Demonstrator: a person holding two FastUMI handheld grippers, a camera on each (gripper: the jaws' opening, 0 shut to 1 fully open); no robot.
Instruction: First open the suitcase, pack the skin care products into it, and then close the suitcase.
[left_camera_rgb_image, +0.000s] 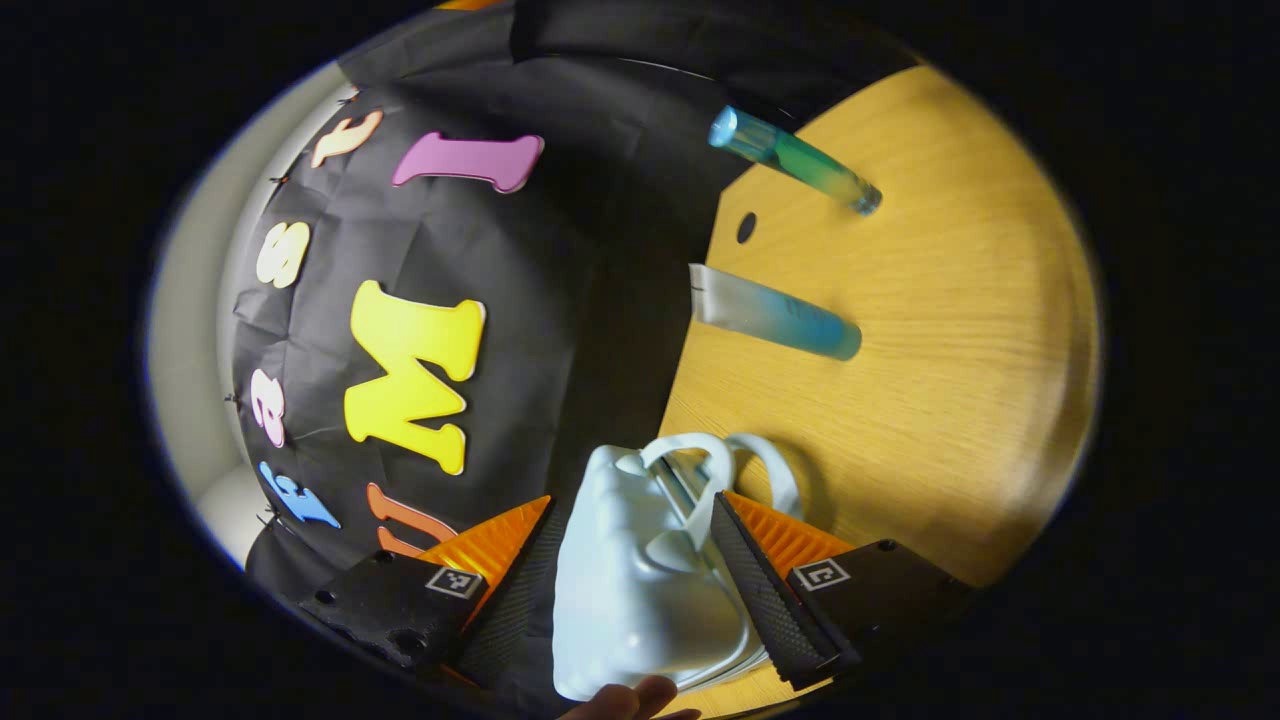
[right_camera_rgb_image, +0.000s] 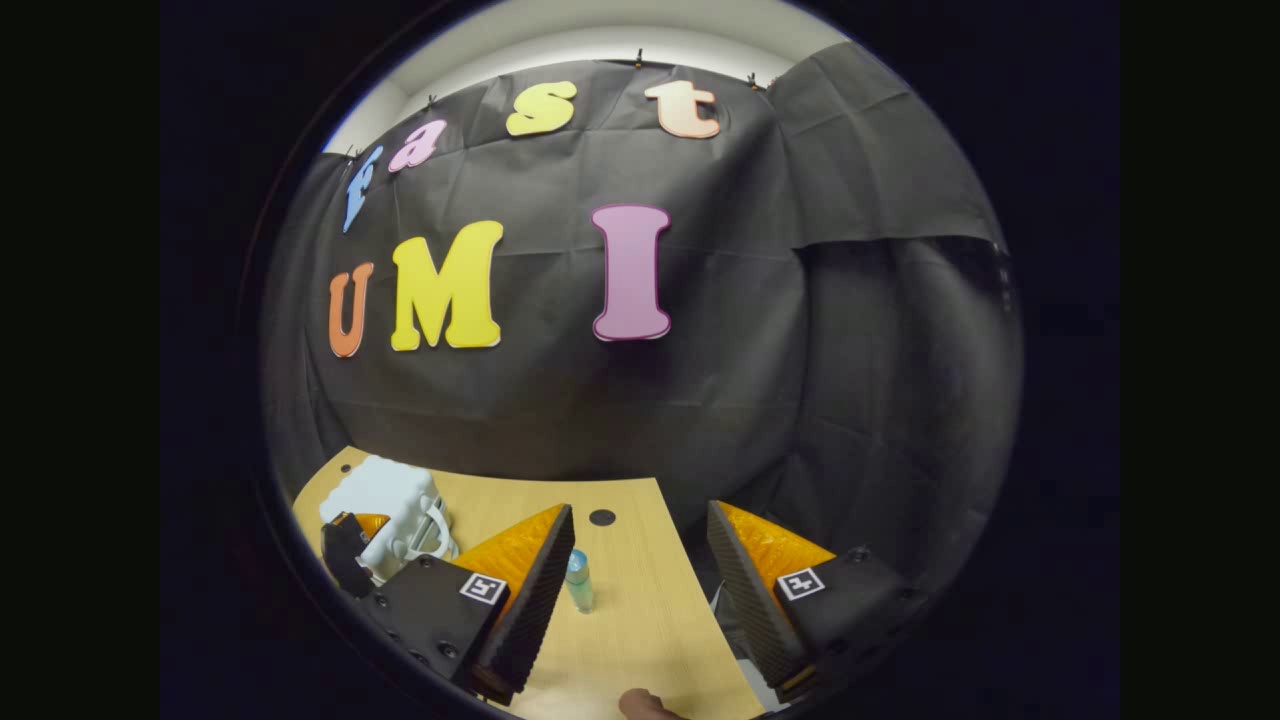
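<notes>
Left gripper (left_camera_rgb_image: 625, 560) fingers clamped on small white plastic suitcase (left_camera_rgb_image: 630, 590), lower centre. Right gripper (right_camera_rgb_image: 640, 575) fingers apart above wooden table (right_camera_rgb_image: 640, 620); blue-green tube (right_camera_rgb_image: 578, 580) between.

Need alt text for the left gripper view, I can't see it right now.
The left gripper has its fingers on either side of a small white suitcase, by its handle, at the edge of a wooden table. Two blue-green tubes lie farther off on the table.
</notes>
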